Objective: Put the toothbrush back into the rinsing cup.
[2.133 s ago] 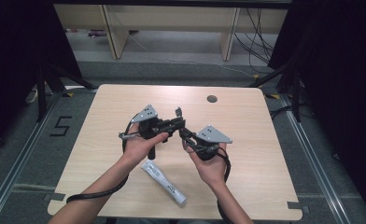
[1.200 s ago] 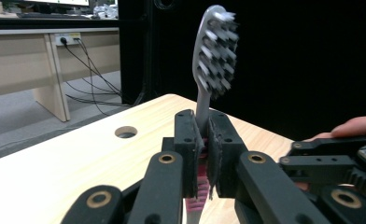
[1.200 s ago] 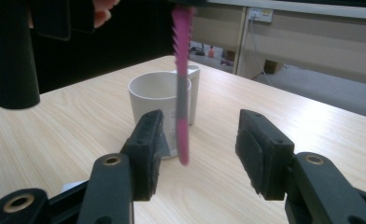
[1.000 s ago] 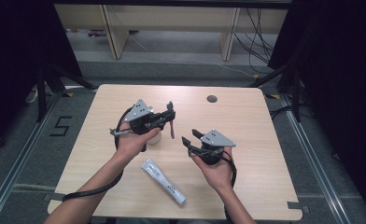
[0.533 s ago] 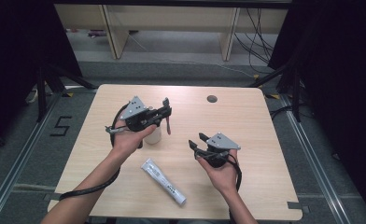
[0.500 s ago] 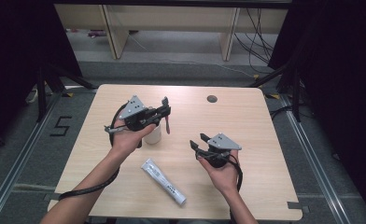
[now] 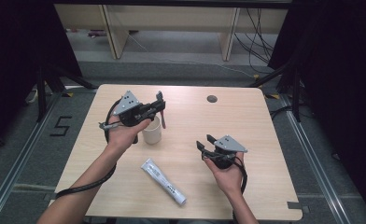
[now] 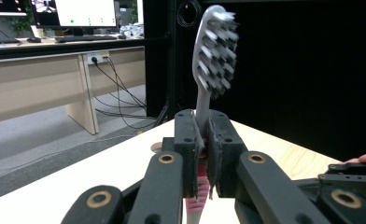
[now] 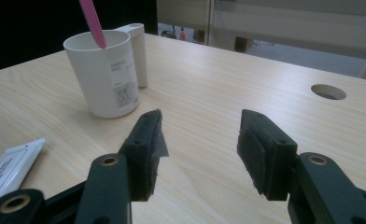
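Note:
My left gripper (image 7: 158, 106) is shut on a toothbrush (image 7: 163, 112) and holds it upright above a white cup (image 7: 152, 131). In the left gripper view the grey bristle head (image 8: 214, 49) stands above the jaws of that gripper (image 8: 204, 127), and the pink handle hangs below them. Seen from the right gripper view, the pink handle (image 9: 92, 22) reaches down to the mouth of the cup (image 9: 107, 77). My right gripper (image 7: 204, 143) hovers low over the table to the right of the cup, open, with nothing between its pads (image 9: 149, 140). A white toothpaste tube (image 7: 163, 181) lies on the table near the front.
The wooden table (image 7: 246, 121) has a round cable hole (image 7: 212, 99) at the back right. Its front edge lies just beyond the toothpaste tube (image 9: 6, 171). Desks and cables stand on the floor behind the table.
The two grippers, close together at the table's middle earlier, have parted. The left one carried the toothbrush left over the cup. The right one moved right and lower.

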`<state>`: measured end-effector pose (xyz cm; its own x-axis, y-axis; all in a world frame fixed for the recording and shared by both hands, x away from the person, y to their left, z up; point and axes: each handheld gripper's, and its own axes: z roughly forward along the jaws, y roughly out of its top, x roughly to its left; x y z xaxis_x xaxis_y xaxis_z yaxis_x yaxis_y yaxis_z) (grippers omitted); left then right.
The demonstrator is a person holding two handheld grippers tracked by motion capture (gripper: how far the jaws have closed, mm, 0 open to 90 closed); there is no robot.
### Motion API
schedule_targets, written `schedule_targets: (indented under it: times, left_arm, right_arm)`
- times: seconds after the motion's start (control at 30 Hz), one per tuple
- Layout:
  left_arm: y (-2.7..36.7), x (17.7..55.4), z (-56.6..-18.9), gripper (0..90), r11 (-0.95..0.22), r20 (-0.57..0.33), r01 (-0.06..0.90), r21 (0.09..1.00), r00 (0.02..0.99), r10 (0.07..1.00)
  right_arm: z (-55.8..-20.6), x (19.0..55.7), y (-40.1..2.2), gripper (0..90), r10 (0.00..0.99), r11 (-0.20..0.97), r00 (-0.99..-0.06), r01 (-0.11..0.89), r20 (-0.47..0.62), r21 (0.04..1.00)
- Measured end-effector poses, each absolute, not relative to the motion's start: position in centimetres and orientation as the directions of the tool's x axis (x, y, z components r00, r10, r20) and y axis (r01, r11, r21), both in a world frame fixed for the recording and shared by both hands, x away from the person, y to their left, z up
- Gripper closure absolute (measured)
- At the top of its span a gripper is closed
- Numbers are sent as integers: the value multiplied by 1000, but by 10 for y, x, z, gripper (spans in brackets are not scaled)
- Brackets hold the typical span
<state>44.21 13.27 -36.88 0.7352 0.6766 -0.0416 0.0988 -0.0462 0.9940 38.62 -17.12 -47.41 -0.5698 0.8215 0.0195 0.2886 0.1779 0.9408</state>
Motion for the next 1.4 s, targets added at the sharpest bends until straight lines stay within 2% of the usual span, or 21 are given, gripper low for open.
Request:
schedule_targets:
  times: [0.4,0.53,0.6,0.93,1.0,1.17,1.4]
  left_arm:
    - [144,447,-358,828,-32,-30,73,997,716,697]
    - [146,448,-357,828,-28,-30,71,997,712,701]
    - [147,449,-356,828,-30,-27,67,997,710,704]
    - [153,455,-353,828,-33,-18,61,998,692,722]
    - [155,457,-353,828,-35,-16,61,998,686,727]
    - [157,461,-356,828,-33,-20,66,997,678,735]
    - [158,467,-358,828,-31,-20,64,997,671,741]
  right_arm:
    - [-479,386,-178,507,838,148,-545,297,40,943]
    - [-478,386,-180,507,839,175,-544,286,9,942]
    - [-478,383,-178,507,843,150,-535,316,46,937]
    - [-479,386,-181,506,843,169,-538,282,9,944]
    - [-480,385,-178,507,842,138,-537,301,49,944]
    - [-479,382,-179,506,849,131,-524,325,63,937]
    - [-480,385,-181,506,845,158,-534,294,25,943]
